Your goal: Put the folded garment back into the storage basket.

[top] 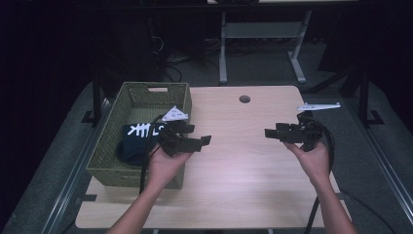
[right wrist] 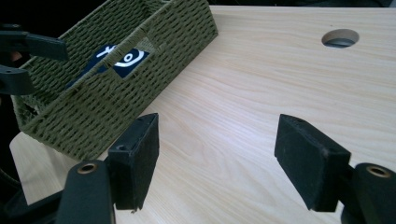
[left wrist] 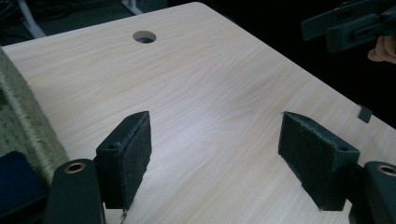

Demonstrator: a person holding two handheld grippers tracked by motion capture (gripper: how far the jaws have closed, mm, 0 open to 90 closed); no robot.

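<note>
Both grippers gape (empty) — basket left.

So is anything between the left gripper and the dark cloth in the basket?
Yes: the basket's near wall. The left gripper points over the bare table, away from the dark cloth, which lies inside by its hand.

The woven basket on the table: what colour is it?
Olive green; the basket shows best in the right gripper view.
</note>
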